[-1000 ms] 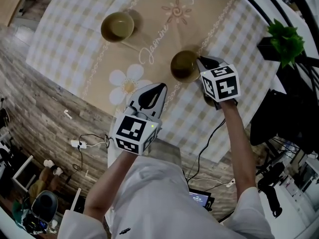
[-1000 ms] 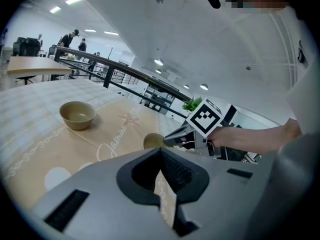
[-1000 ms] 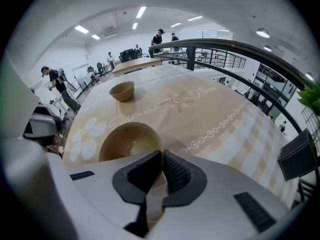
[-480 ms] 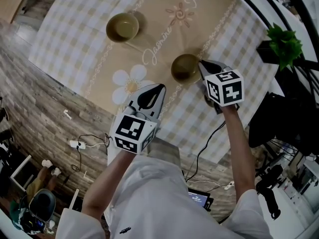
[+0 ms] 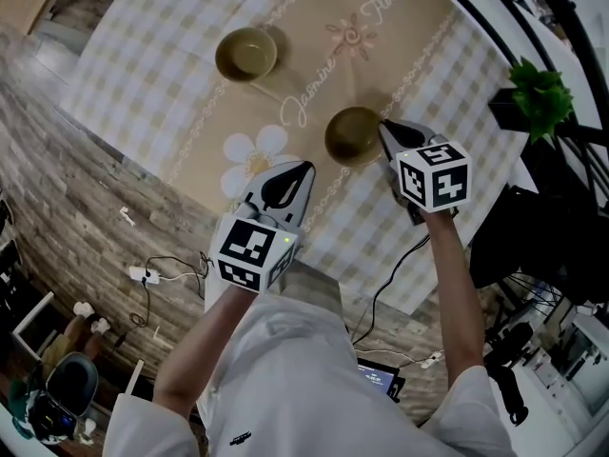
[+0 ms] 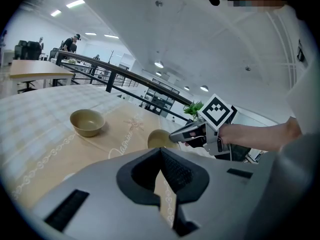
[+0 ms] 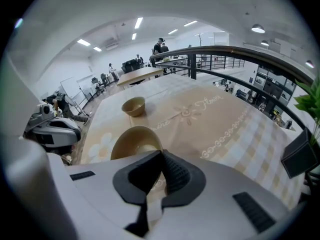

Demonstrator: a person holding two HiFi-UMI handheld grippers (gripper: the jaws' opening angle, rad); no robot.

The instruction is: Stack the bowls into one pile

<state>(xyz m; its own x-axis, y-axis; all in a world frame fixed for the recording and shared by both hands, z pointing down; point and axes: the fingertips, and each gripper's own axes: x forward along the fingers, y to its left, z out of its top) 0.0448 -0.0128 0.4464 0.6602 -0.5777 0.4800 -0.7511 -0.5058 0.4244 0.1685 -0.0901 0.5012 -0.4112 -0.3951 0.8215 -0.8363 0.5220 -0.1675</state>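
Head view: the right tongs (image 5: 385, 127) are gripping the right-hand rim of the near bowl (image 5: 354, 136), which is sitting about mid-table (image 5: 143, 74), well apart from the far bowl (image 5: 246, 53). The left tongs (image 5: 304, 168) are hanging shut and empty, nearer the person. This view is not revealing whether the near bowl is clear of the table. Left gripper view: this one is showing the pinch from the side, with the right tongs meeting the rim at a single edge point. It is also showing its own jaws pressing together on nothing. Right gripper view: the jaws are lying almost together with the thin rim caught at their tips, and the far bowl is standing straight ahead, open side up. Judged risk: a one-sided rim pinch is probably leaving the near bowl free to swing or slip while being carried. A tilted arrival could end up knocking the far bowl aside instead of nesting into it.
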